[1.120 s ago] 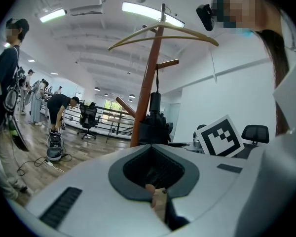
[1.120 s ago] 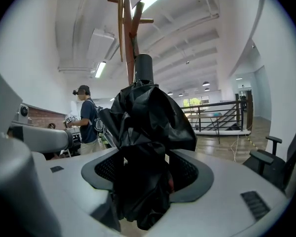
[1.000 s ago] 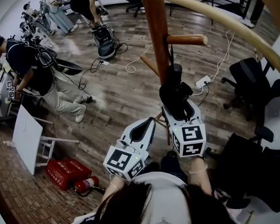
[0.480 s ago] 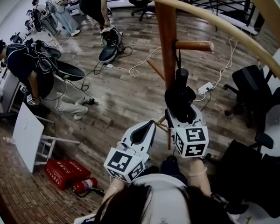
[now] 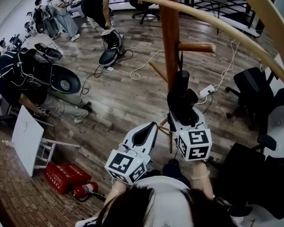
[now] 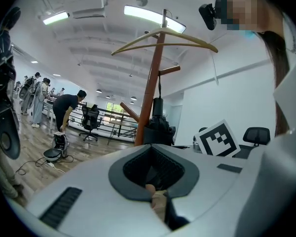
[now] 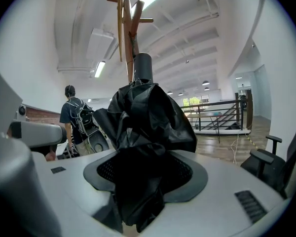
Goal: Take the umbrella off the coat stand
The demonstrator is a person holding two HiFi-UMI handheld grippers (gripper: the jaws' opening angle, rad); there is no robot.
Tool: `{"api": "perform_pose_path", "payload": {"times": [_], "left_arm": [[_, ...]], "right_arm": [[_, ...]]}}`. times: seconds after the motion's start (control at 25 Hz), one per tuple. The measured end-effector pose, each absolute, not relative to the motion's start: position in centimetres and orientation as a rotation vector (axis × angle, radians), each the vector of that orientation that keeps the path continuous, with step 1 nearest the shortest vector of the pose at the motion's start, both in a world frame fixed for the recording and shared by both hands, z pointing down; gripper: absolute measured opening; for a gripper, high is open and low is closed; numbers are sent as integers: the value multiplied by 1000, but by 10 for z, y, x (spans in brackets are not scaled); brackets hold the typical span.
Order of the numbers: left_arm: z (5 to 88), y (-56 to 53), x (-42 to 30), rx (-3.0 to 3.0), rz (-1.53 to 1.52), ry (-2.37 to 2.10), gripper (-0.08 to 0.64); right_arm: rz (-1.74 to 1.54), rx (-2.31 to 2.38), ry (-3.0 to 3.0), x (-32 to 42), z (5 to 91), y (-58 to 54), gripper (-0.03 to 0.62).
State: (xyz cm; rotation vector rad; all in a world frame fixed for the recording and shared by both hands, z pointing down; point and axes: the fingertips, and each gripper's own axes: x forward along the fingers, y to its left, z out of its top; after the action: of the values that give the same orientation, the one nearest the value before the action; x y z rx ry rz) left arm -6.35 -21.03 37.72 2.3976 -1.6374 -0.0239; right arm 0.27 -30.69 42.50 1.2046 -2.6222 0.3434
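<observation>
Crouched person left of the coat stand has shifted back. Right gripper jaws have just been closing and are wide apart, with the folded black umbrella between them. Umbrella hangs by its strap from the stand's peg, against the pole. Left gripper sits short of the stand, jaws apart, nothing in them. Square markers on the cubes. Print on the red case is unreadable. Beyond the stand: white cable, office chair.
</observation>
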Motion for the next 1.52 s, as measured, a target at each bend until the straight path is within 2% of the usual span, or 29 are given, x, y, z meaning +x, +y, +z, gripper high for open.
{"api": "perform_pose_path", "payload": {"times": [1.52], "left_arm": [[352, -192, -72, 2457, -173, -1566, 9]], "right_arm": [[286, 1350, -2638, 27, 373, -288, 249]]}}
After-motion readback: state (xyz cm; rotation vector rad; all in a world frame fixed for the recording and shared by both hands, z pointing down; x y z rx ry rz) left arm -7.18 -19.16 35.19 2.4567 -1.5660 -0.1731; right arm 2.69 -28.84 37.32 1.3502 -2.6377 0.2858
